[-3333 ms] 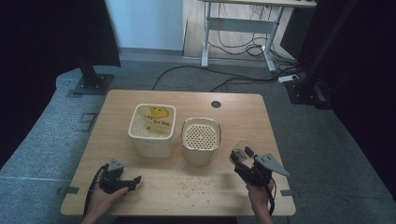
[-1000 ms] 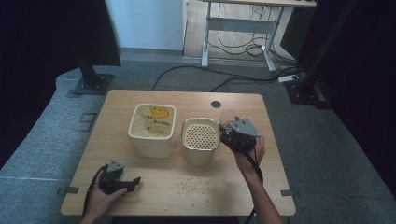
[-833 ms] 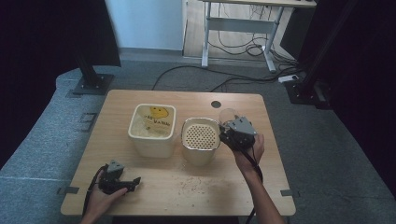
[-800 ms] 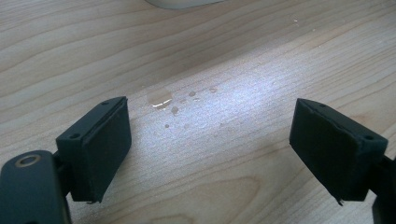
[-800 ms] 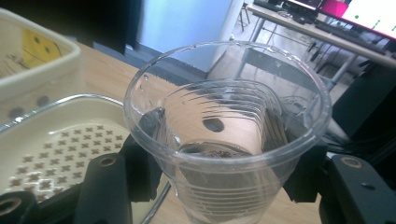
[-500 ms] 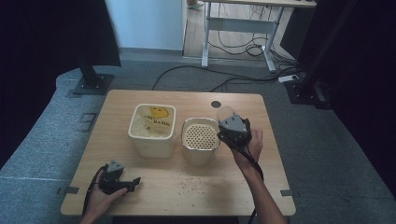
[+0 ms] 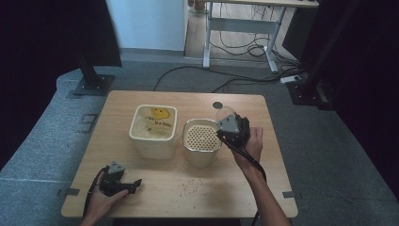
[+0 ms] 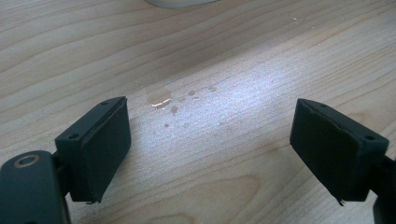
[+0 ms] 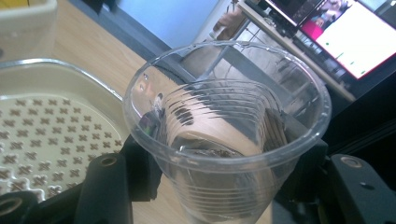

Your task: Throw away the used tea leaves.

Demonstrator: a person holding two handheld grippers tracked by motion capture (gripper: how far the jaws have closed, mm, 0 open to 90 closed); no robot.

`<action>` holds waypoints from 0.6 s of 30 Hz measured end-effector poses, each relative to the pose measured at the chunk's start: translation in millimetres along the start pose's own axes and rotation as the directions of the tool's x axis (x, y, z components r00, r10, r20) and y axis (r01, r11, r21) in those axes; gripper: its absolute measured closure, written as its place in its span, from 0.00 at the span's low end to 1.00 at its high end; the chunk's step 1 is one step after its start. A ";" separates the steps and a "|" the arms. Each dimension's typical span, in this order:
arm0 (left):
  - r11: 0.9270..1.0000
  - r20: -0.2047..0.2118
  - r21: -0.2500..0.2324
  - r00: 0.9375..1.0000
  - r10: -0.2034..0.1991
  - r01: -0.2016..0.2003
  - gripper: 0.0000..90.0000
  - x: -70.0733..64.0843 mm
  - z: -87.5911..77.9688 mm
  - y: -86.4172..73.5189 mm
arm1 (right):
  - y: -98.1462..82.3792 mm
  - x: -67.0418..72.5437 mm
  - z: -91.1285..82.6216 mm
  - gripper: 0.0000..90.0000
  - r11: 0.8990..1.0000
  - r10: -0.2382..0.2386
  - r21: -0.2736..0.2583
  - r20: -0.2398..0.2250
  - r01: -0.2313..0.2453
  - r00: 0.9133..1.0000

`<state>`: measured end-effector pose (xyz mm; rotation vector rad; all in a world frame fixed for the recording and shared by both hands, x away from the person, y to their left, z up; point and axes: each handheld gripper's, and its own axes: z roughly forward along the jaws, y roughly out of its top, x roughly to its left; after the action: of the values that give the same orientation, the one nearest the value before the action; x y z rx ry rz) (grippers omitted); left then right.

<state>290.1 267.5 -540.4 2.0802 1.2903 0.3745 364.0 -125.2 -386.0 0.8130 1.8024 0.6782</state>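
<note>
We see the right tongs [image 7: 225,126] clamped on a clear plastic cup [image 9: 224,135], their black jaws pressing its ribbed wall from both sides in the right gripper view. The cup sits between those jaws with its mouth facing the camera, tilted. A little liquid or wet residue lies in its bottom; we cannot tell which. In the high view the cup [image 7: 224,114] shows as a pale rim just beyond the right tongs, at the right-hand edge of the strainer container [image 7: 201,141].

That container, cream-coloured with a perforated insert [image 9: 42,135], lies just to the left of the held cup in the right gripper view, close under it. Farther left of the right tongs stands a second cream container [image 7: 154,131], square, with a yellow smiley face printed inside; the two containers stand just beside each other.

The left tongs [image 7: 133,183] rest low at the near left part of the desk [image 7: 141,197], well apart from the right tongs and the cup. Their jaws stand wide apart with nothing between them, and the left gripper view shows bare wood with a few small water droplets [image 8: 161,99] just ahead of them.

Between the two tongs, in front of the strainer container, small crumbs or specks [image 7: 190,184] are scattered on the desk.
</note>
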 end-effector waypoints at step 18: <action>1.000 0.002 0.002 1.000 0.003 -0.003 0.14 0.2 -0.1 0.0 | 13.4 46.1 19.0 0.46 0.828 -0.557 0.138 0.076 0.544 0.827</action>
<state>290.2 267.7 -540.4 2.0832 1.2873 0.3726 372.3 -79.2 -408.2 0.3489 1.8576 0.1468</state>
